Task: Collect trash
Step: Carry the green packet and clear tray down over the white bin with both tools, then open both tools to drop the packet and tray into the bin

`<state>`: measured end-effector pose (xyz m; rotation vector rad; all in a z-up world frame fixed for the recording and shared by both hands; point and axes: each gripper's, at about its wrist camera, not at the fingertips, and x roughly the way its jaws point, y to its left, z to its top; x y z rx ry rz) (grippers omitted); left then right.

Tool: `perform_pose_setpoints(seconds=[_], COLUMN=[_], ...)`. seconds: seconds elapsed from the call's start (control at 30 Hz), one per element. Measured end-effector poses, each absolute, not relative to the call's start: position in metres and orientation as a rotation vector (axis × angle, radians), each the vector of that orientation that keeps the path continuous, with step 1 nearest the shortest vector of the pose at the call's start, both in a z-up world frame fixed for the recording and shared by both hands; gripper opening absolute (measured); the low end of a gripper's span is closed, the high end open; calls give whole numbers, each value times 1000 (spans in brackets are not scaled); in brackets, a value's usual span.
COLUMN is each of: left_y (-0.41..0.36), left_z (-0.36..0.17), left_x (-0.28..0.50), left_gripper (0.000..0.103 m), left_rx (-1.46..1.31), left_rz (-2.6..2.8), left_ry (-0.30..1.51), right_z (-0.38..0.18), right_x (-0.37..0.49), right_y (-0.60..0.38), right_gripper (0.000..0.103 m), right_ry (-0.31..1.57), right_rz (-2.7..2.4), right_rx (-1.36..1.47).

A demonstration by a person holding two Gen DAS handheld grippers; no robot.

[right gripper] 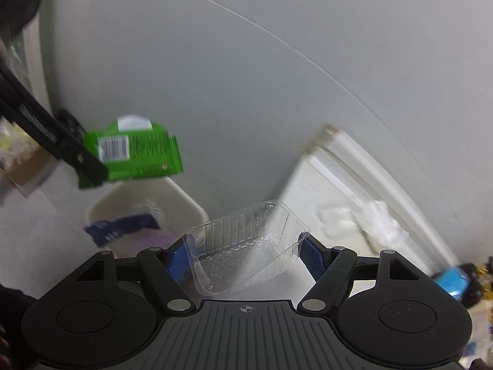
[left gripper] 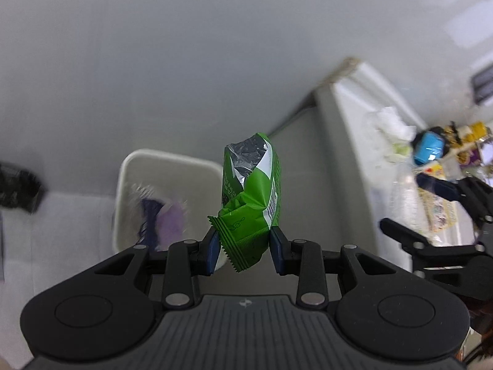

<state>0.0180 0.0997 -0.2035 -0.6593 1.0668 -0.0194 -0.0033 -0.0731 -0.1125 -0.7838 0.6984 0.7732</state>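
Left claw point(left gripper: 245, 248) clamped on the crimped lower end of one green snack wrapper point(left gripper: 251, 197). The wrapper's long axis runs up and away from the claw, and its torn, foil-lined mouth is at the far end. The wrapper hangs in the air above and just right of one white bin point(left gripper: 166, 191), which stands on the floor against the grey wall. The bin holds blurred litter, including a dark blue piece and a purple piece.

Right claw point(right gripper: 246, 254) set wide, its two blue pads pressing the short ends of one clear plastic tray point(right gripper: 246, 246). The tray's long axis spans from pad to pad and is slightly tilted, and its open side is turned towards the camera. The tray is held in the air near the bin point(right gripper: 144, 212), with the white bench point(right gripper: 339, 215) to the right.
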Motion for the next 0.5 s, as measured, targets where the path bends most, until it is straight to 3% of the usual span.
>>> perform_pose_setpoints(seconds=[0.5], left_y=[116], left_z=[-303], left_x=[60], left_gripper=[32], left_rx=[-619], left_rz=[76], left_ry=[1271], right_z=[-200], right_x=[30], right_y=[6], right_gripper=[76], right_ry=[964], right_rz=[932], right_rx=[-579])
